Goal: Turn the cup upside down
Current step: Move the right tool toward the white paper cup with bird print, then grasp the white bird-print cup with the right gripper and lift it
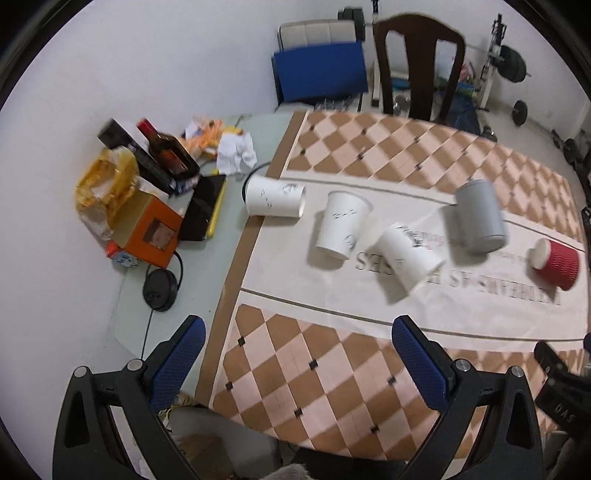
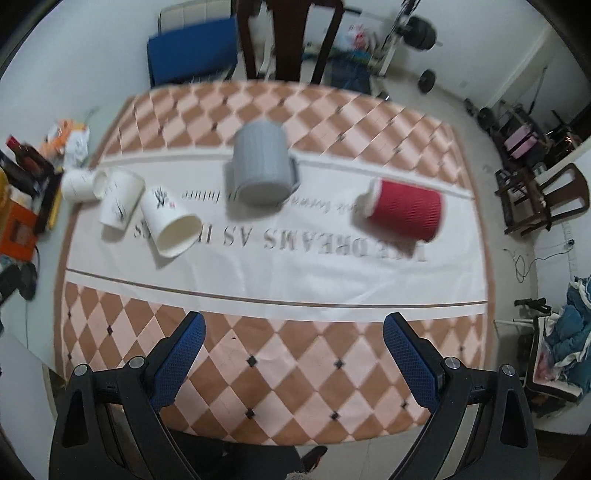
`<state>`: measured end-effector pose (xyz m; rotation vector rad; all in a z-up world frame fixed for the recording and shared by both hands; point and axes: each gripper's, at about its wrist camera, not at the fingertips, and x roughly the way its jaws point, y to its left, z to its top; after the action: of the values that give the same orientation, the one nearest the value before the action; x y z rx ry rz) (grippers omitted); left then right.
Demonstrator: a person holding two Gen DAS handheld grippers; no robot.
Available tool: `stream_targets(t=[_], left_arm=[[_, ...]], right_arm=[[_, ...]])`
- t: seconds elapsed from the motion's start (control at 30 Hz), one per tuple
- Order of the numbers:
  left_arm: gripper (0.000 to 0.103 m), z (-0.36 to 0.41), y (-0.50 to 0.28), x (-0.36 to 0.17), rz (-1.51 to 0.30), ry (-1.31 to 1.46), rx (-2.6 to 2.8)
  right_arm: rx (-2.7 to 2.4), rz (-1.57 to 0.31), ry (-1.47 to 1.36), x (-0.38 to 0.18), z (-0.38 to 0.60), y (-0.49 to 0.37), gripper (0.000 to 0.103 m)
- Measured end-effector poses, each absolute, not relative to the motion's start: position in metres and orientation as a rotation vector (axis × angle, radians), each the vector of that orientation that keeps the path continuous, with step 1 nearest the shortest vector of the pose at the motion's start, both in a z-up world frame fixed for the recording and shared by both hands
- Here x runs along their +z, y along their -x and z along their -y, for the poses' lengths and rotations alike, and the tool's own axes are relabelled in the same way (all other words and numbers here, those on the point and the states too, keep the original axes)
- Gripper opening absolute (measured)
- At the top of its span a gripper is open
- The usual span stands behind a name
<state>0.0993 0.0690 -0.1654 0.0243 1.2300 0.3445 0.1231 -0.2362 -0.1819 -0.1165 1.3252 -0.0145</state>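
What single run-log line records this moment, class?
left gripper: open, empty | right gripper: open, empty | three white paper cups, grey ribbed mug, red ribbed paper cup on patterned tablecloth: untouched

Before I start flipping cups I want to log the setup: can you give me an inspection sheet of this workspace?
Surface: table under a checkered cloth with a white printed band.
Job's things: three white paper cups, a grey cup and a red ribbed cup in a row; exact poses blurred, several look tipped.
Clutter: bottle, orange box, crumpled paper at the left table edge.
Grippers: left gripper and right gripper open, holding nothing, short of the cups.
Cables: black cord with round puck.
Surroundings: dark wooden chair, weight equipment.
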Motion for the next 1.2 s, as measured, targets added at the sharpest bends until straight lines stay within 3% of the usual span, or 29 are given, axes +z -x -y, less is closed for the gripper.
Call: stream_targets(t=[0.3, 0.4, 0.5, 0.67, 0.77, 0.83, 0.87, 1.2], left_arm=[[0.103, -0.126, -0.185, -0.238, -1.383, 0.071, 0.240], [0.102, -0.135, -0.214, -0.256, -1.412, 0.077, 0.187], [0.094, -0.136, -0.236, -0.269, -1.434, 0.072, 0.119], [0.092, -0.123, -0.264, -0.289, -1.465, 0.030, -0.011], [0.080, -0.116, -0.275, -0.300, -1.488, -0.004, -0.060], [0.065, -0.114, -0.279, -0.308, -1.501, -0.018, -0.080], [0.050, -0.114, -0.280, -0.310, -1.505, -0.017, -0.087], [0.047, -0.115, -0.276, -0.293, -1.440, -0.053, -0.068]], right_arm=[[-0.083, -1.503, 0.113, -0.270, 0.202, -0.173, 0.098], [-0.109, -1.540, 0.083, -0.286, 0.203, -0.187, 0.092], [-0.142, -1.574, 0.069, -0.299, 0.205, -0.198, 0.089], [-0.183, -1.607, 0.053, -0.313, 0.213, -0.206, 0.088], [-0.201, -1.631, 0.045, -0.322, 0.216, -0.211, 0.086], [-0.210, -1.638, 0.042, -0.324, 0.217, -0.213, 0.086], [-0.216, -1.643, 0.042, -0.326, 0.218, -0.213, 0.085], [-0.223, -1.635, 0.039, -0.319, 0.228, -0.214, 0.085]])
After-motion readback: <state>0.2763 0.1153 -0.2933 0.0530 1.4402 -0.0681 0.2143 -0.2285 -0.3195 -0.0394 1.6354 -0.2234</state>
